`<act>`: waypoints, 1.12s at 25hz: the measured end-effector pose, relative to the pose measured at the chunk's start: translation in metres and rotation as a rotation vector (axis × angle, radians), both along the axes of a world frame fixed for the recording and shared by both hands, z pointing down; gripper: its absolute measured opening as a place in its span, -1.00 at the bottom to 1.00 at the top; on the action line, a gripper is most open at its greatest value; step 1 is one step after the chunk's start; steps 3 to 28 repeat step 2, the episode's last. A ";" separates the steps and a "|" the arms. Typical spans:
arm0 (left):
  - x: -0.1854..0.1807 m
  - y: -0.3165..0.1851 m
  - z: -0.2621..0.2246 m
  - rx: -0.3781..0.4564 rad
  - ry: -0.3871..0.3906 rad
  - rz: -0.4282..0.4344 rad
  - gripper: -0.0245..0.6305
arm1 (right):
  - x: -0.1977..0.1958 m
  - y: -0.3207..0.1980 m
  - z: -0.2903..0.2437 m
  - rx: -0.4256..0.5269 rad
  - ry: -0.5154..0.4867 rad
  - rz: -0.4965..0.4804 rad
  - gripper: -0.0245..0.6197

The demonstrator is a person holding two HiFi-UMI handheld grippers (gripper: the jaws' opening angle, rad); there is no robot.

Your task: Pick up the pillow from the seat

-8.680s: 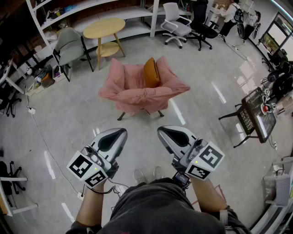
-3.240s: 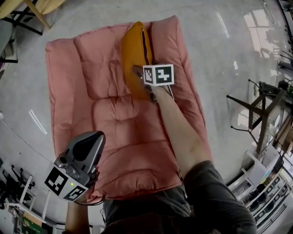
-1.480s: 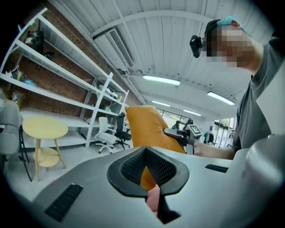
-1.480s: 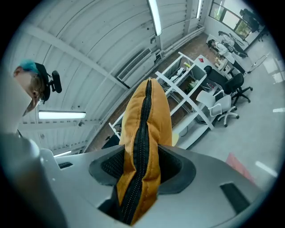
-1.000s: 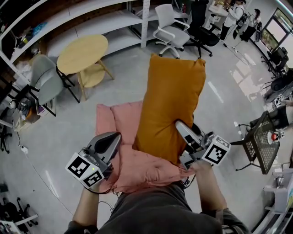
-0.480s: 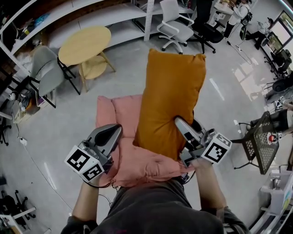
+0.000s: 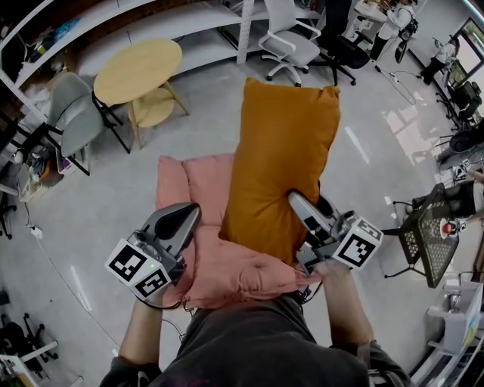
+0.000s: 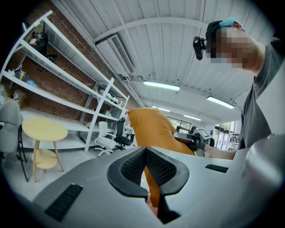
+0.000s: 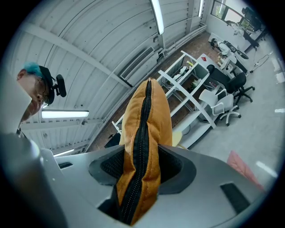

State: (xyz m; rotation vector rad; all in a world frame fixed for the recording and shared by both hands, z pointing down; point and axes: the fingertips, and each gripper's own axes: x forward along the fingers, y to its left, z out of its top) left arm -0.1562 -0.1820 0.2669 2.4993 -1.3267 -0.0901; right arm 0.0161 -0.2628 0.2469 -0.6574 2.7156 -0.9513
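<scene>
The orange pillow (image 7: 283, 155) hangs upright above the pink chair (image 7: 198, 189), clear of its seat. My right gripper (image 7: 295, 202) is shut on the pillow's lower edge. In the right gripper view the pads pinch the zippered seam of the pillow (image 9: 144, 129), with the right gripper (image 9: 141, 161) level. My left gripper (image 7: 184, 218) sits to the left of the pillow, over the chair's left side, shut and holding nothing. In the left gripper view its tips (image 8: 145, 150) meet, and the pillow (image 8: 151, 129) and the right gripper (image 8: 191, 139) show beyond them.
A round wooden table (image 7: 136, 69) and a grey chair (image 7: 72, 113) stand at the back left. A white office chair (image 7: 291, 45) is behind the pillow. A black wire stand (image 7: 435, 227) is at the right. White shelving (image 7: 151, 23) lines the back.
Since the older frames the pillow has come up off the chair in my right gripper. Over the last second the pillow and both grippers have hardly moved.
</scene>
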 end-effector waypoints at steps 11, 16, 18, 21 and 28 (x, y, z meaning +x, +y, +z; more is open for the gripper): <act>0.000 -0.001 0.001 0.000 0.001 0.000 -0.89 | -0.001 -0.001 0.001 0.003 0.002 -0.003 -0.33; 0.000 -0.001 0.001 0.000 0.001 0.000 -0.89 | -0.001 -0.001 0.001 0.003 0.002 -0.003 -0.33; 0.000 -0.001 0.001 0.000 0.001 0.000 -0.89 | -0.001 -0.001 0.001 0.003 0.002 -0.003 -0.33; 0.000 -0.001 0.001 0.000 0.001 0.000 -0.89 | -0.001 -0.001 0.001 0.003 0.002 -0.003 -0.33; 0.000 -0.001 0.001 0.000 0.001 0.000 -0.89 | -0.001 -0.001 0.001 0.003 0.002 -0.003 -0.33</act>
